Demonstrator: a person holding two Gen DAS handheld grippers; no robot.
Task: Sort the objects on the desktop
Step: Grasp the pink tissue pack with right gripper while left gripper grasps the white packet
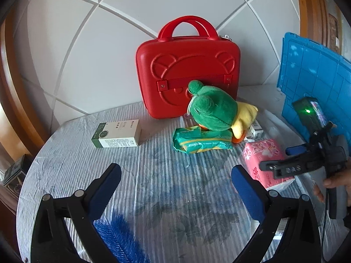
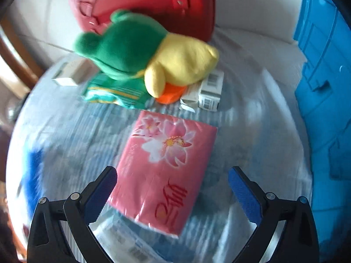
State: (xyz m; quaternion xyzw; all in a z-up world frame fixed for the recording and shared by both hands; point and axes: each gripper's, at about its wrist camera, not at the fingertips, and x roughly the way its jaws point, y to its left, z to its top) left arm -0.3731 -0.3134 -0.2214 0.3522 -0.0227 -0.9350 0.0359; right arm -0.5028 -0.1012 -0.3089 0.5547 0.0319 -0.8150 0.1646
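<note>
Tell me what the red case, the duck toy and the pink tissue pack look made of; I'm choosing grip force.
Red case: seemingly a hard moulded shell, finely textured, with an embossed bear face and riveted strap.
Duck toy: soft plush, its fuzzy green and yellow surface bulging.
Pink tissue pack: thin glossy plastic film, shown by its highlights and wrinkles; the contents likely squash.

1. The wall [image 1: 140, 11] behind the bench is faced with large white tiles set apart by pale grout lines.
2. The bench [image 1: 158, 182] has a rounded near edge and wears a ribbed, pale blue-grey cloth printed with faded dark flowers.
3. Curved brown wooden trim [image 1: 13, 83] runs up past the bench's left edge, and more wood [image 1: 307, 6] stands beyond its far right corner.
4. Soft daylight falls across the bench, with short shadows on the cloth.
5. The right wrist view is blurred.
</note>
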